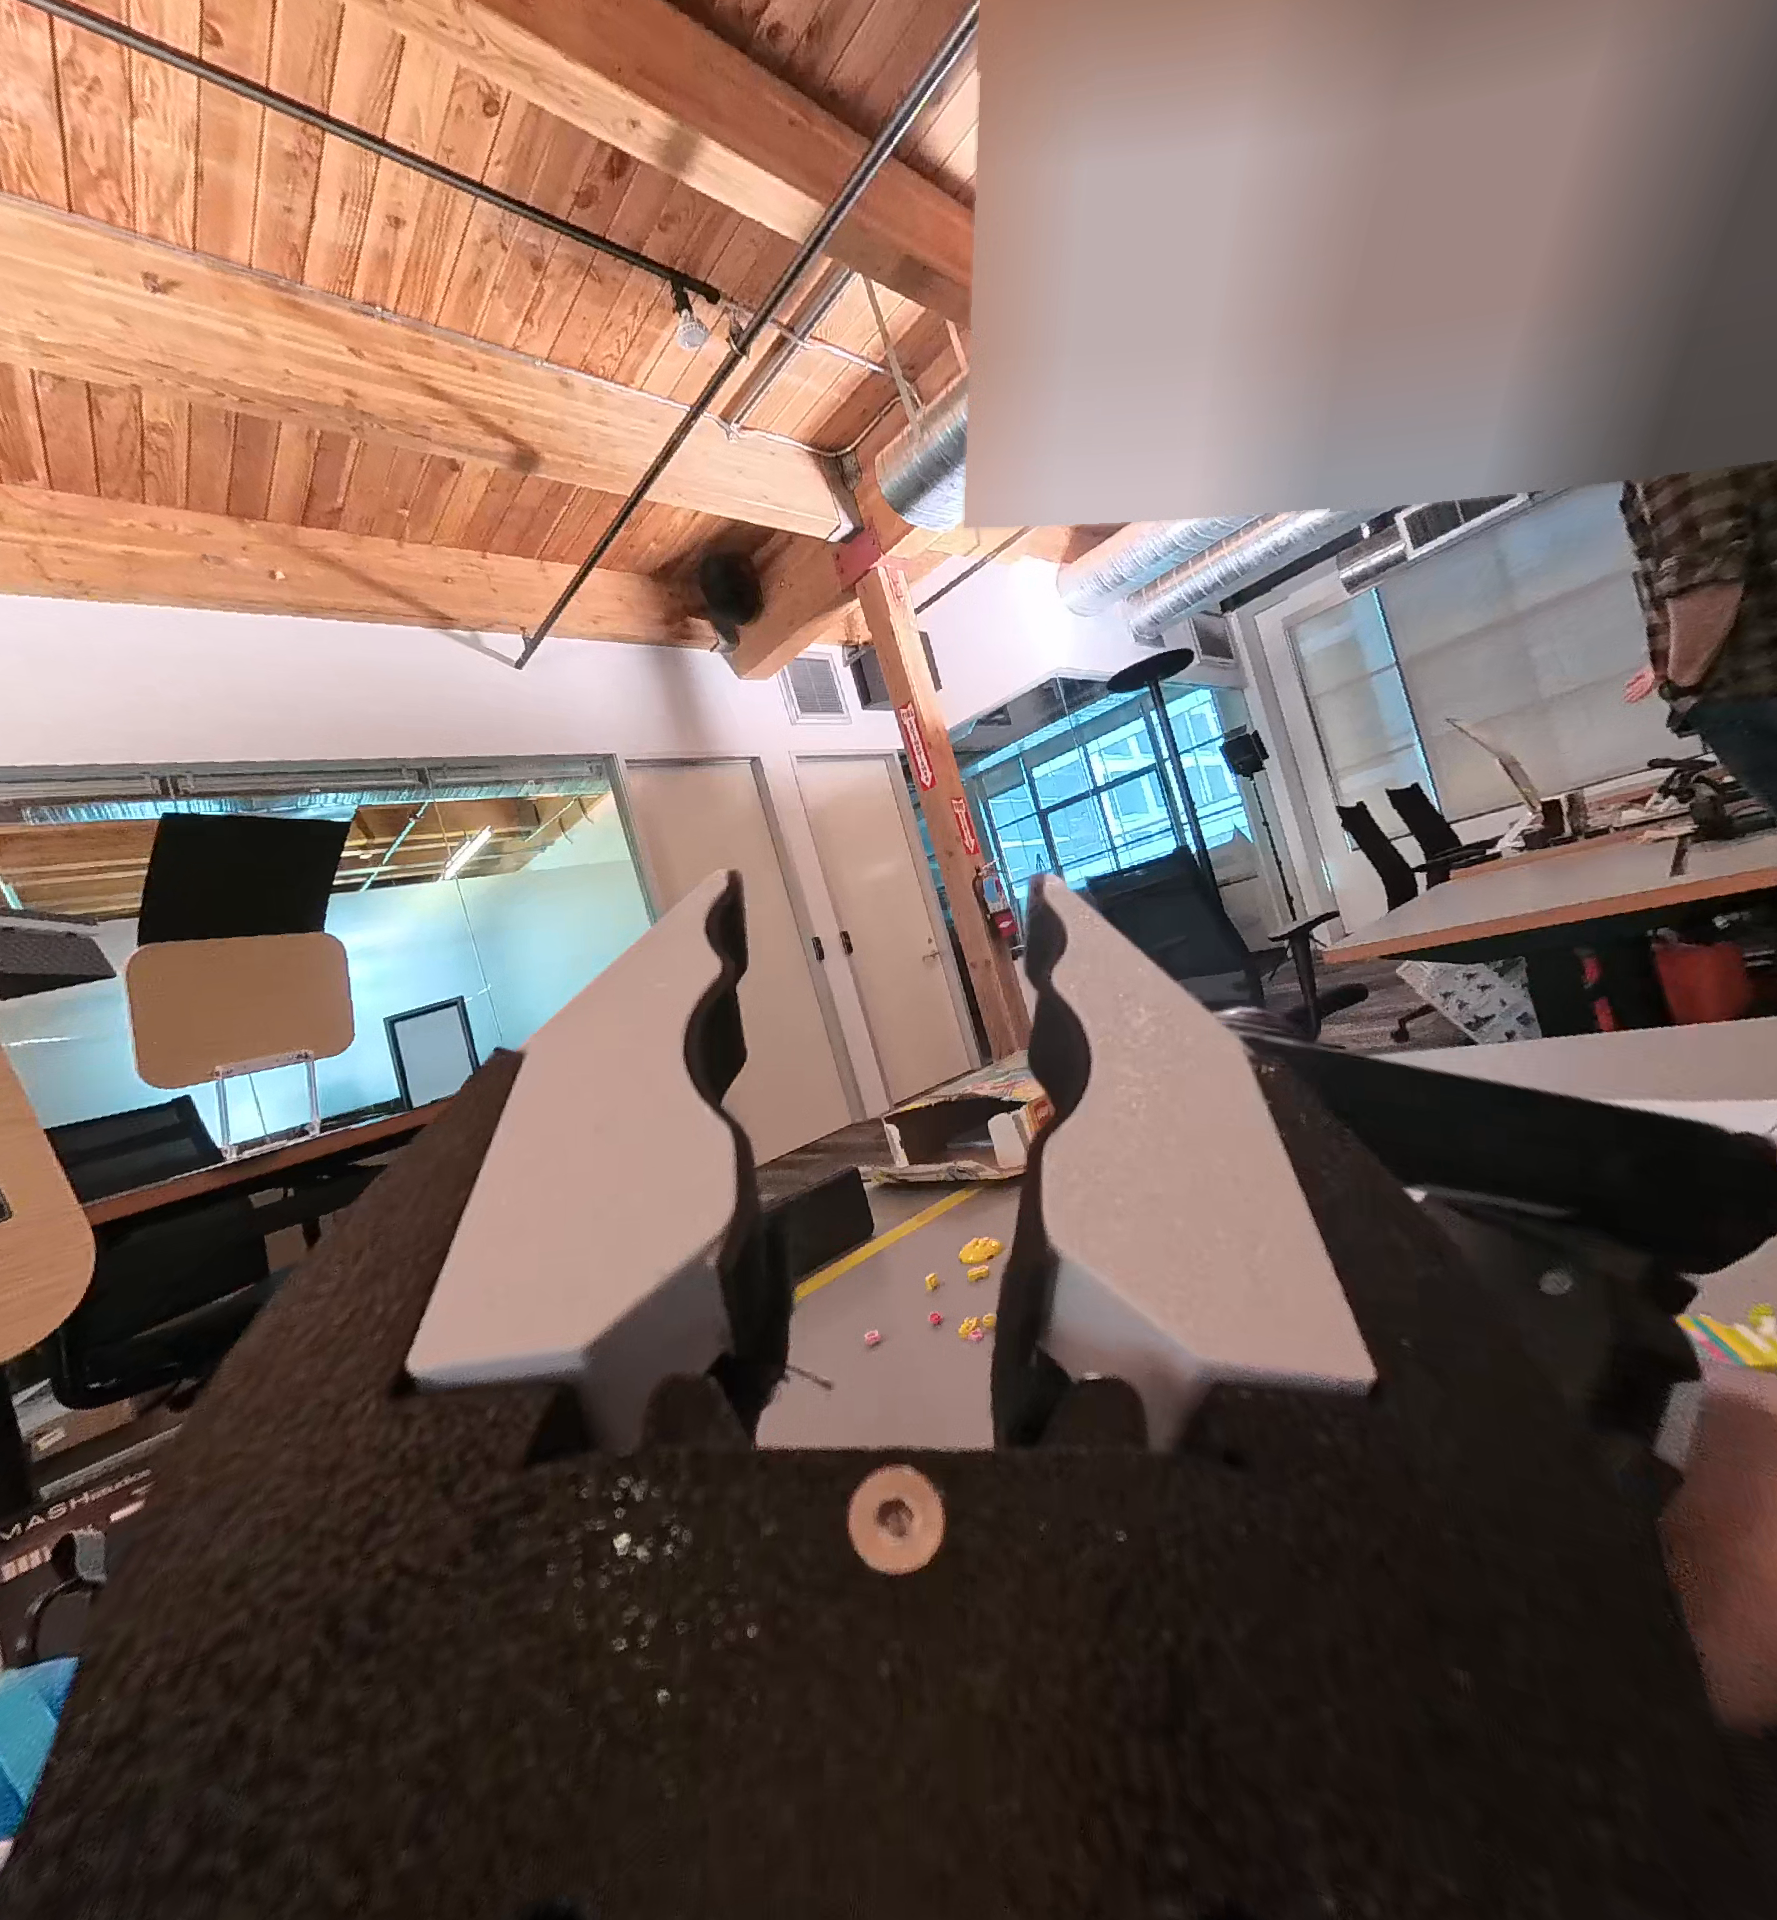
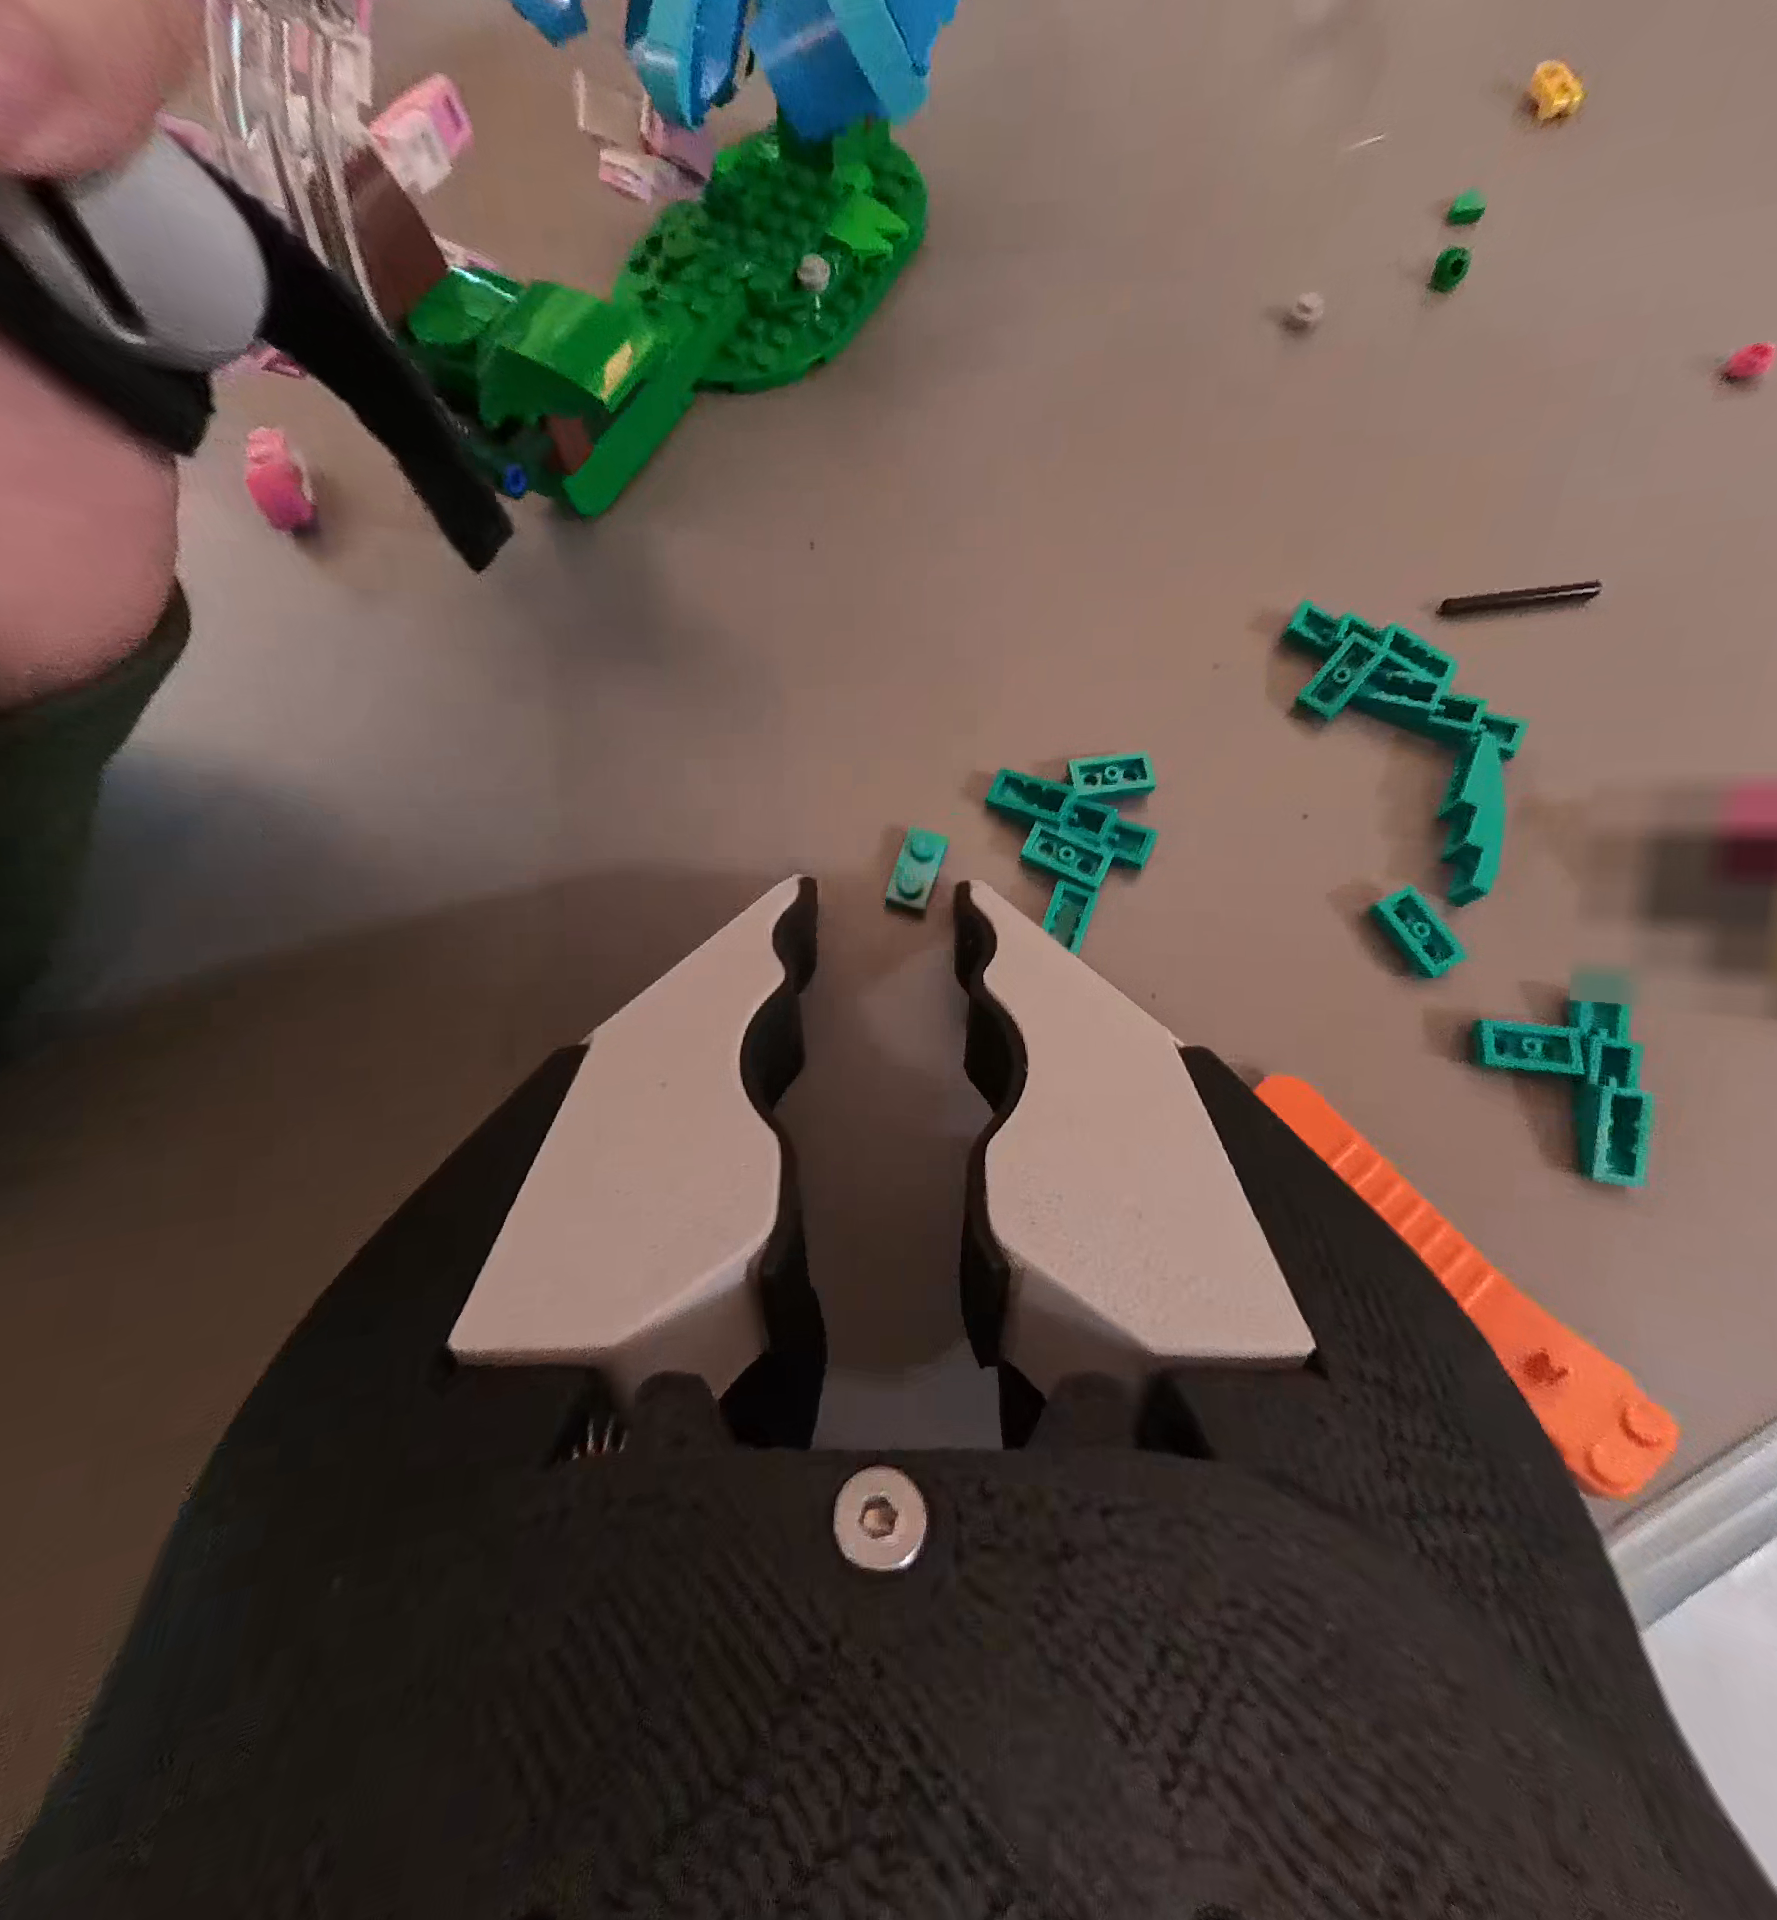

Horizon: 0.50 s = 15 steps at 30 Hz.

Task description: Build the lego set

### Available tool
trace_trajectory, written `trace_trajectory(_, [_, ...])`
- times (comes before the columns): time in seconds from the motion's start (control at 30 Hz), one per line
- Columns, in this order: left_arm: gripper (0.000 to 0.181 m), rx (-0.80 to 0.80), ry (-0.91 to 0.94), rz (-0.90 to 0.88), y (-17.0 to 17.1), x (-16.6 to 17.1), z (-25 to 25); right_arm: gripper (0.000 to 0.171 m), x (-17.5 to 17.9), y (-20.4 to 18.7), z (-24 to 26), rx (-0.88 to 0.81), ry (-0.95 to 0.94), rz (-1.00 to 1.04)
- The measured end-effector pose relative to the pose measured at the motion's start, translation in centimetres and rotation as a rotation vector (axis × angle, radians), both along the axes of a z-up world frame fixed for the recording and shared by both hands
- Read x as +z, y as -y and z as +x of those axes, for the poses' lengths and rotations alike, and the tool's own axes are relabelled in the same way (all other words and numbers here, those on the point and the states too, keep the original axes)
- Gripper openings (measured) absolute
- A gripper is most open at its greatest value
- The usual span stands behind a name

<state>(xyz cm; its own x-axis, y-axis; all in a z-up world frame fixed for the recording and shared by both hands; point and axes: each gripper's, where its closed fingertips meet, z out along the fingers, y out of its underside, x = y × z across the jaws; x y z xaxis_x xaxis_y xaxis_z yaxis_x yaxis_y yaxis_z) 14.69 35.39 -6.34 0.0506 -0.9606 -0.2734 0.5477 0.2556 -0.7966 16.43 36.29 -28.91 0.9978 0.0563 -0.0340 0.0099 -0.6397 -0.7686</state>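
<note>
My right gripper is open and empty, low over the grey table, with a small teal plate lying just beyond its fingertips. Several more teal plates and a teal curved chain of pieces lie to the right. A green lego base with blue parts rising from it stands at the back. The left gripper shows at the upper left of the right wrist view, beside the green model. In its own view, my left gripper is open, empty and tilted up toward the room.
An orange brick separator lies right of my right gripper. Small loose pieces, pink, yellow and green, and a black rod are scattered on the table. Yellow and pink bits lie on the table in the left wrist view. About 20 cm separates my left fingertips from my right.
</note>
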Motion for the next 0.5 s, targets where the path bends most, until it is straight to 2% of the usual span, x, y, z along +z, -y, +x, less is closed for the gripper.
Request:
trace_trajectory(0.17, [0.051,-0.005,0.0,0.004,0.3,0.0,-0.1,0.015,-0.1,-0.5,-0.1,0.008,0.046,-0.003])
trace_trajectory(0.27, [0.051,-0.009,-0.009,0.009,0.5,-0.3,0.1,0.01,0.4,0.5,-1.1,0.075,0.071,-0.002])
trace_trajectory(0.37, [0.051,-0.016,-0.023,0.01,0.7,-0.6,0.4,0.006,2.7,4.2,-1.7,0.145,0.103,0.07])
trace_trajectory(0.4, [0.05,-0.022,-0.028,0.008,0.8,-0.7,0.5,0.006,3.1,5.9,-1.8,0.19,0.116,0.067])
trace_trajectory(0.5, [0.05,-0.048,-0.047,0.004,1.4,-1.1,0.8,0.006,3.3,11.2,0.6,0.172,0.145,-0.006])
